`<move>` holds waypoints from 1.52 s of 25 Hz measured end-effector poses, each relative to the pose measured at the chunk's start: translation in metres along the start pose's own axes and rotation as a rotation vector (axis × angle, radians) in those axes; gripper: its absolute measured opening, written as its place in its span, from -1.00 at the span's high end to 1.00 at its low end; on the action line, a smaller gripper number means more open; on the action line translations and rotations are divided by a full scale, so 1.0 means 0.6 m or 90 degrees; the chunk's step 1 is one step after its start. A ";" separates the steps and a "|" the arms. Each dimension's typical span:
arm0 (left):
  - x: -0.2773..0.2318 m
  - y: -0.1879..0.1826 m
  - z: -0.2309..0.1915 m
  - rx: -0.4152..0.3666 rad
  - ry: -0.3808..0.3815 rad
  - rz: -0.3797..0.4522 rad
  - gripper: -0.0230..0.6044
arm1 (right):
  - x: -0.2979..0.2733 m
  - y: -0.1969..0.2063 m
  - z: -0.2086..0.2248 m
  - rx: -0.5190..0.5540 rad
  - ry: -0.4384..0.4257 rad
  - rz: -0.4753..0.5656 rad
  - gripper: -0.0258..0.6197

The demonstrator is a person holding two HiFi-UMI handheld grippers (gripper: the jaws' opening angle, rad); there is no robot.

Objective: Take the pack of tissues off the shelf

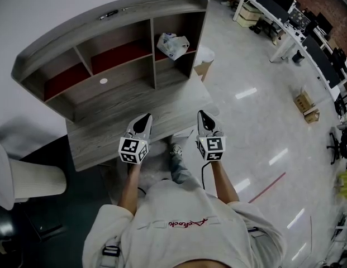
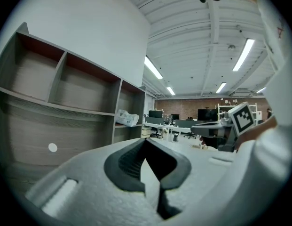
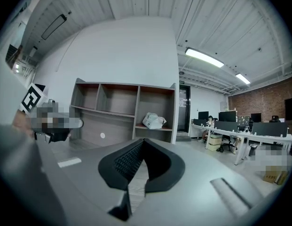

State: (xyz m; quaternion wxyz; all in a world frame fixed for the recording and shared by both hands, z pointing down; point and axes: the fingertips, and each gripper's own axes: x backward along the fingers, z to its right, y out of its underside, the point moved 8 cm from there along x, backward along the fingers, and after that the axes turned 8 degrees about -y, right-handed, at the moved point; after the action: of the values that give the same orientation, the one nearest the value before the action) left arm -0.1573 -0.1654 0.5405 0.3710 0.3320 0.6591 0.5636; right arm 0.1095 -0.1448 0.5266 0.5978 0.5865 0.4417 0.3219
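White tissue pack [image 1: 173, 45] on shelf [image 1: 134, 9], well ahead of right tool [image 1: 201, 114].

Grey wood-grain shelf unit [image 1: 179, 4] set at the back of a matching desk top [image 1: 106, 141]. On the left, two upper compartments with red backs; below them one wide bay, a white round spot [image 1: 103, 81] on its back panel. In the right column, on the middle board, a crumpled white pack of tissues [image 1: 173, 45]. On the top board, a small dark object [image 1: 109, 14], too small to identify
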 end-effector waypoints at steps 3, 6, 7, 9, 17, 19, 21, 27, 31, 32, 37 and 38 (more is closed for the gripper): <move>-0.023 -0.004 -0.008 -0.002 0.001 0.001 0.93 | -0.024 -0.003 0.005 0.001 -0.009 0.003 0.90; -0.057 -0.009 -0.015 -0.006 0.004 0.002 0.93 | -0.051 -0.002 0.020 0.003 -0.013 0.006 0.90; -0.069 -0.011 -0.018 -0.007 0.005 0.002 0.93 | -0.060 -0.001 0.027 0.002 -0.012 0.004 0.90; -0.096 -0.017 -0.028 -0.007 0.006 0.002 0.93 | -0.081 0.000 0.044 -0.003 -0.011 -0.001 0.90; -0.210 -0.060 -0.065 -0.016 0.005 0.007 0.93 | -0.191 -0.035 0.107 0.001 -0.028 0.014 0.90; -0.235 -0.068 -0.073 -0.016 -0.001 0.008 0.93 | -0.216 -0.042 0.123 -0.002 -0.035 0.015 0.90; -0.259 -0.078 -0.083 -0.019 -0.009 0.009 0.93 | -0.240 -0.051 0.141 -0.008 -0.040 0.021 0.90; -0.331 -0.103 -0.115 -0.025 -0.035 0.012 0.93 | -0.318 -0.067 0.187 -0.014 -0.063 0.034 0.90; -0.371 -0.110 -0.127 -0.029 -0.051 0.011 0.93 | -0.365 -0.072 0.206 -0.020 -0.087 0.035 0.90; -0.380 -0.111 -0.129 -0.030 -0.054 0.011 0.93 | -0.376 -0.072 0.209 -0.023 -0.094 0.035 0.90; -0.403 -0.110 -0.144 -0.028 -0.069 0.007 0.93 | -0.429 -0.073 0.217 -0.039 -0.118 0.029 0.90; -0.403 -0.108 -0.149 -0.026 -0.072 0.004 0.93 | -0.436 -0.073 0.214 -0.043 -0.122 0.028 0.90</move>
State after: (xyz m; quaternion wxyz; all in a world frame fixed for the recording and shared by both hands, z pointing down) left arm -0.1138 -0.4263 0.5125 0.4123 0.3577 0.6246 0.5584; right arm 0.1145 -0.4390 0.5130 0.6492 0.6038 0.3585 0.2921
